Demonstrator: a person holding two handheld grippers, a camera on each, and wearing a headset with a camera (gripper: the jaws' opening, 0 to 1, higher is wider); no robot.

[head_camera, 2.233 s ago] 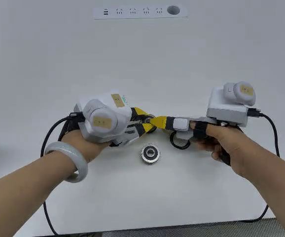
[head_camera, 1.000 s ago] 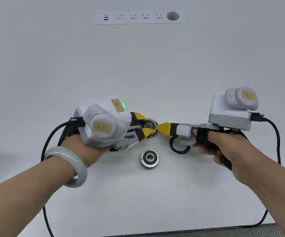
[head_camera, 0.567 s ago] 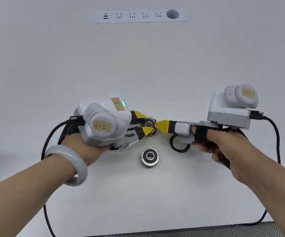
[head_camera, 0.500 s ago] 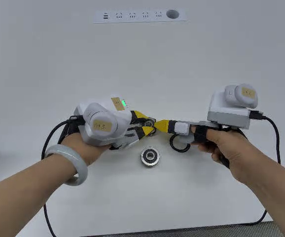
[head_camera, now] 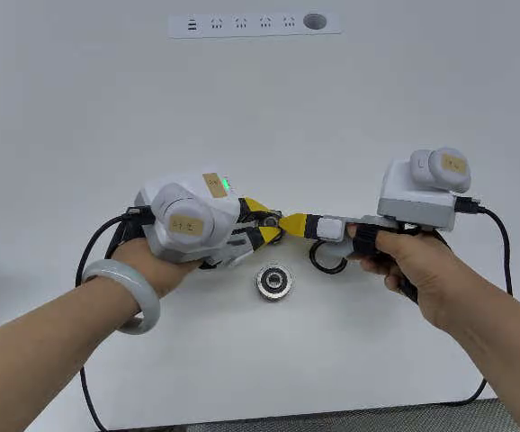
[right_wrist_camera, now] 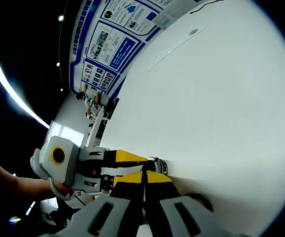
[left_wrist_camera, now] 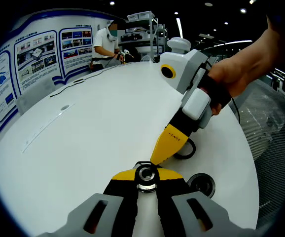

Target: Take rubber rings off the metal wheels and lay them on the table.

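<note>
Two jaws of the left gripper [left_wrist_camera: 146, 175] are clamped across a metal wheel [left_wrist_camera: 146, 173] just above the counter [head_camera: 242, 108], bore turned up. The right gripper [head_camera: 287, 222], jaws pressed together, touches that wheel's rim; whether it nips rubber I cannot tell. Judging by the loose rubber ring [head_camera: 317, 266] lying just beside that wheel, the rubber is light, soft and stretchy: pinch its outer edge, peel along the bore.
</note>
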